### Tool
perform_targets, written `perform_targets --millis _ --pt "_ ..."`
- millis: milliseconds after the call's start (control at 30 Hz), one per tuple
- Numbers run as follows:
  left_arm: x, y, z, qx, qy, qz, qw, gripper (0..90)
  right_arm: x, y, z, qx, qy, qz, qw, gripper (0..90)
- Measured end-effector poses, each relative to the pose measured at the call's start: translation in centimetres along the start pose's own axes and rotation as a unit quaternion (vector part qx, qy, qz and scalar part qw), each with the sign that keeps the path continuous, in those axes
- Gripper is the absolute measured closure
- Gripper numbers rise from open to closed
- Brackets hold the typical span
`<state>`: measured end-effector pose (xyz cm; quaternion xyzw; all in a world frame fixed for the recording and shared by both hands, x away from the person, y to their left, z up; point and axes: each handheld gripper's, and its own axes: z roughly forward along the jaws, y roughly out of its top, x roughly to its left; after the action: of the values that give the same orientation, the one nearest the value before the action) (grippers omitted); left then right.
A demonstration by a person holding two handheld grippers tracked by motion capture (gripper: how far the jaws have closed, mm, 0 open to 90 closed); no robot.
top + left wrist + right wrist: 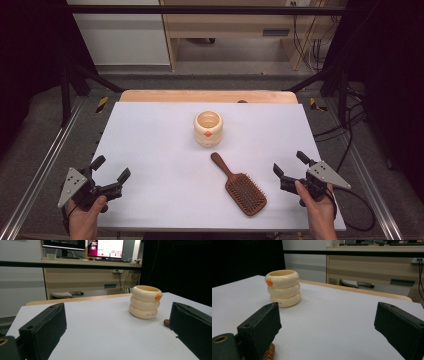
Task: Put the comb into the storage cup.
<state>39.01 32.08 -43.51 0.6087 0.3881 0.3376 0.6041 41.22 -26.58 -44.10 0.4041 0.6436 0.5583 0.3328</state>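
Note:
A cream ringed cup (208, 128) with a small orange knob stands upright at the middle of the white table (150, 130). In front of it lies a brown wooden hairbrush (240, 185), bristles up, handle toward the cup. My left gripper (111, 170) rests at the table's near left, jaws wide open and nothing between them. At the near right, just right of the brush head, my right gripper (291, 163) is open and holds nothing. The cup (145, 302) stands ahead in the left gripper view, with the brush handle tip (166, 322) by the right jaw. The cup (283, 287) shows left of centre in the right gripper view.
A wooden board edge (208, 96) runs along the table's far side. Metal rails (47, 155) flank the table left and right, and cables (350, 130) trail on the floor at the right. Desks and monitors (106, 248) stand beyond the table.

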Motion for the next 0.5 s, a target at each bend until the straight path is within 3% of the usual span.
perform_targets --millis 500 --pt "0.26 -0.07 0.02 0.007 0.012 0.002 0.9999 1.9 0.38 -0.21 -0.19 0.025 -0.017 0.017 0.9994 6.6"
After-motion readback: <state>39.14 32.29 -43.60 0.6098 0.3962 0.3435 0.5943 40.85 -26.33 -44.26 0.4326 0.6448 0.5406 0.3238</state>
